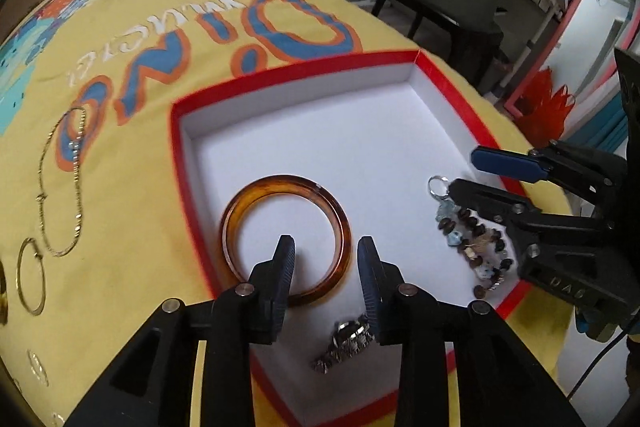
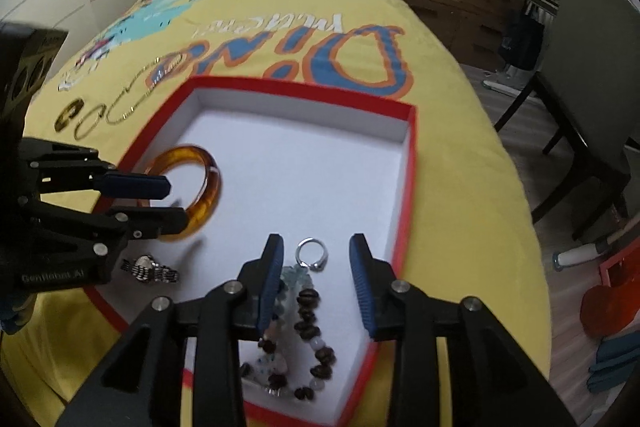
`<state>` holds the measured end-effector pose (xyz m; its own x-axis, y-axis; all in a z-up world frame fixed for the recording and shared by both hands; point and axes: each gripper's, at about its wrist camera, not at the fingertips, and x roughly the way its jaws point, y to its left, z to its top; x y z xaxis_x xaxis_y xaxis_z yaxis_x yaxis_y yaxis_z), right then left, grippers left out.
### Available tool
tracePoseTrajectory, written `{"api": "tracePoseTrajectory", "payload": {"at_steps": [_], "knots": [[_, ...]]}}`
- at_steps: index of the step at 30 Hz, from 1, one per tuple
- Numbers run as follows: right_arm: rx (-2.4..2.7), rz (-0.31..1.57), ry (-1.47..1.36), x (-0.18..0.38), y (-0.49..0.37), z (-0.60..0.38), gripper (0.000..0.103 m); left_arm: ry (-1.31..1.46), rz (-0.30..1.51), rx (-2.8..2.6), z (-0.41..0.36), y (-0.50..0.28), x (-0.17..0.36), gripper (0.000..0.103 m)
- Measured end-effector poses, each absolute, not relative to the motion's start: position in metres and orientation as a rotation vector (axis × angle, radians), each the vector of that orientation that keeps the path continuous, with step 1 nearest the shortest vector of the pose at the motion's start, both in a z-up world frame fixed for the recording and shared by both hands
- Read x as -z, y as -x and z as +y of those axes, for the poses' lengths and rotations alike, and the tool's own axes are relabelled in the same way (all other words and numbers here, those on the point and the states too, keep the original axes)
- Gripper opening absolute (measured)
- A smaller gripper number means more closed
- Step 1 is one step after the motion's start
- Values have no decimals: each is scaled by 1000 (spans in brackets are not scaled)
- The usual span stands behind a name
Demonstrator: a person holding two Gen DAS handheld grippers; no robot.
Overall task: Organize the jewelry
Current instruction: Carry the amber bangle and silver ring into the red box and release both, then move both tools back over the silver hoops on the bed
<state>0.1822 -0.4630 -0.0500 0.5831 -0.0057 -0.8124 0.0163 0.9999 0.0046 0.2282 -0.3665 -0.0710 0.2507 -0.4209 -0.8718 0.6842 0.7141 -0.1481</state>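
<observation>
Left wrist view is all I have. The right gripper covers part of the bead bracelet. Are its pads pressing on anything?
Observer: No. The right wrist view shows the right gripper open, and the silver ring lies free between its fingers.
Operator: Is the whole bracelet inside the box?
Observer: Yes. The bead bracelet lies fully on the white floor of the box, inside the red rim.

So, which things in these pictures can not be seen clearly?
- Beaded bracelet, right wrist view: near end behind the right gripper.
- Watch, left wrist view: partly behind the left gripper.
- Gold pieces, left wrist view: cut by the edge.
</observation>
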Motion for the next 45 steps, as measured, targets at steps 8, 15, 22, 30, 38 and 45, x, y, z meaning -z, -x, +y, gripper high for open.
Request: {"api": "tracePoseTrajectory", "payload": {"at_steps": [8, 15, 22, 30, 38, 45], "knots": [[43, 870, -55, -2, -141, -455, 33, -216, 1019, 747, -333, -199, 31, 35], [6, 828, -74, -26, -115, -418, 33, -220, 1013, 668, -272, -168, 16, 35], [-53, 793, -104, -40, -90, -359, 33, -185, 1001, 542, -179, -141, 9, 36], [-124, 782, -85, -46, -82, -306, 33, -111, 1016, 394, -87, -126, 16, 38], [-187, 794, -64, -42, -96, -268, 33, -47, 1018, 306, -37, -128, 24, 40], [-219, 823, -55, -27, -115, -250, 33, -4, 1028, 264, -15, -141, 34, 40]]}}
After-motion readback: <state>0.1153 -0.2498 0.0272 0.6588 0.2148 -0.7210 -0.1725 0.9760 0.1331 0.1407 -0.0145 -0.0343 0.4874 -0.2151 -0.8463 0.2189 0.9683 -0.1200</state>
